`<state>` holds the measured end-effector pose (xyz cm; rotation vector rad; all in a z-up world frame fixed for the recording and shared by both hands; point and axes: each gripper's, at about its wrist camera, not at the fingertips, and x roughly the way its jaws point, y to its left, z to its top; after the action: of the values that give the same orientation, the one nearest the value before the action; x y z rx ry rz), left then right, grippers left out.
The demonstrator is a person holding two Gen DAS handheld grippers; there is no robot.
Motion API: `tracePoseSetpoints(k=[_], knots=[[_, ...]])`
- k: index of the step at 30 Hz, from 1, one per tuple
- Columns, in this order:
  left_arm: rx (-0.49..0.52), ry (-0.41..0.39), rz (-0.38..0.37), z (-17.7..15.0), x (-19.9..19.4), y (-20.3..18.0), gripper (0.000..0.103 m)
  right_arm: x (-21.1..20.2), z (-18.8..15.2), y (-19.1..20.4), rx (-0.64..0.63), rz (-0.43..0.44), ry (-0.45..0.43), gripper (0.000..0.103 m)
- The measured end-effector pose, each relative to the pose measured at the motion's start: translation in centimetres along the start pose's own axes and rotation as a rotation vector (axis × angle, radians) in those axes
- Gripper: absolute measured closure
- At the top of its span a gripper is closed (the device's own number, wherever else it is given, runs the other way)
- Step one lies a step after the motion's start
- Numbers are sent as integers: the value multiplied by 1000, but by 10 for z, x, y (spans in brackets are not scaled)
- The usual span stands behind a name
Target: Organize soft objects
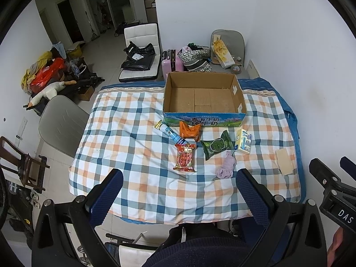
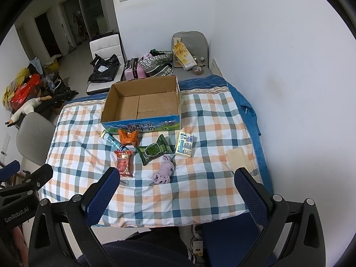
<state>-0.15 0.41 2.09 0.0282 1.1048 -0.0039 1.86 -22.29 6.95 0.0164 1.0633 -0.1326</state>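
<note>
An empty open cardboard box point(image 1: 203, 95) point(image 2: 142, 104) stands at the far middle of the checked quilt point(image 1: 138, 138) point(image 2: 200, 178). In front of it lie a blue-white tube pack point(image 1: 171, 134) point(image 2: 114, 142), an orange pack point(image 1: 190, 130) point(image 2: 128, 138), a red pack point(image 1: 185, 158) point(image 2: 123, 163), a green pack point(image 1: 217, 145) point(image 2: 153, 150), a yellow-white tissue pack point(image 1: 243, 141) point(image 2: 184, 144), a purple cloth point(image 1: 227, 165) point(image 2: 164, 172) and a beige cloth point(image 1: 284, 161) point(image 2: 239, 158). My left gripper point(image 1: 178, 191) and right gripper point(image 2: 175, 189) are open and empty above the quilt's near edge.
A grey chair point(image 1: 60, 122) stands left of the table. Behind it are a white chair with a black bag point(image 1: 140, 53), a pink suitcase point(image 1: 171, 63) and a grey chair with bags and a box point(image 1: 224, 51). A white wall is on the right.
</note>
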Motion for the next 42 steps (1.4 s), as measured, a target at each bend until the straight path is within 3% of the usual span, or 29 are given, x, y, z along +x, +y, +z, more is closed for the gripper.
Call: tracePoseSetpoints(k=[28, 33, 42], knots=[[-4, -4, 14, 5, -3, -3, 0, 2, -2, -3, 14, -5, -5, 0], [-10, 61, 13, 23, 38, -4, 0, 54, 5, -8, 65, 3, 66, 0], [-19, 277, -25, 30, 198, -6, 0, 218, -6, -18, 116, 27, 257, 0]])
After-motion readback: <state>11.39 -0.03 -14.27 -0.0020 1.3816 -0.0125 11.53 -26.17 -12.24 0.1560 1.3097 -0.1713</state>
